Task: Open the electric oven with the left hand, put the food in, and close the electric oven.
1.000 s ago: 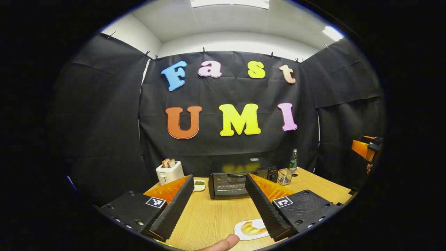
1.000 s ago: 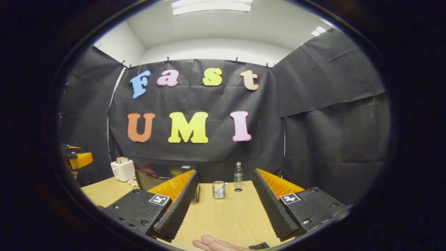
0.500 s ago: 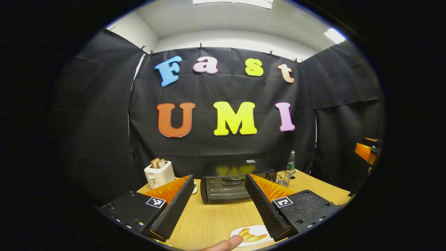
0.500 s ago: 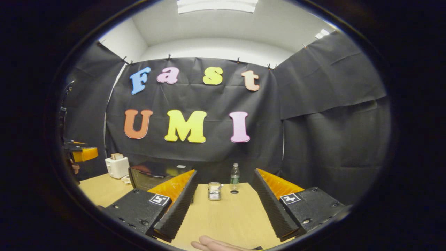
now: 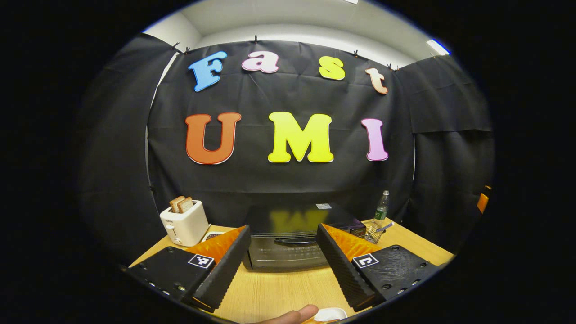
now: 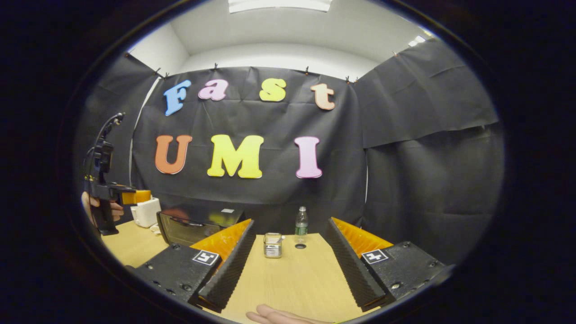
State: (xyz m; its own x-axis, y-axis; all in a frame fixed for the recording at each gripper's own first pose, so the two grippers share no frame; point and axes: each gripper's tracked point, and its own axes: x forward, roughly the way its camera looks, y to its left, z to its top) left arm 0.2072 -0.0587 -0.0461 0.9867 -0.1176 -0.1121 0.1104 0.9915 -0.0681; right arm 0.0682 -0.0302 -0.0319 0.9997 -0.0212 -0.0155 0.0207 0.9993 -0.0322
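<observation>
**Left gripper facing the closed oven, right gripper hanging open over the table**

Looking out from the left gripper view: left gripper point(image 5: 282, 261) hanging over the wooden table point(image 5: 279, 292) with fingers spread wide apart, gripping nothing. Sitting at 12 o'clock between the two fingers, near but not touching them: the black oven point(image 5: 294, 236), door shut, handle point(image 5: 294, 241) running across the top of the door. Standing at 10 o'clock, left of the oven: a white toaster point(image 5: 183, 223) carrying two slices of toast point(image 5: 181, 204). Peeking out just beside the toaster at the left finger's tip: a small dish point(image 5: 211, 235). Standing at 2 o'clock, right of the oven: a wire basket point(image 5: 374, 231) and, behind it, a plastic bottle point(image 5: 381, 209). Showing at 6 o'clock at the bottom edge: a fingertip point(image 5: 294, 314) and, just beside it, the rim of a white plate point(image 5: 330, 313); food on it too cut off to tell.

Looking out from the right gripper view: right gripper point(image 6: 288, 265) also hanging with fingers wide apart over bare table, clamping nothing. Standing at 12 o'clock between the fingers: the basket point(image 6: 272, 245), with the bottle point(image 6: 301, 221) behind it. Sitting at 10 o'clock: the oven point(image 6: 193, 223), partly hidden behind the left finger. Showing at 9 o'clock, well apart: the left gripper point(image 6: 135, 196) held in a hand point(image 6: 92, 207), in front of the toaster point(image 6: 146, 211).
</observation>
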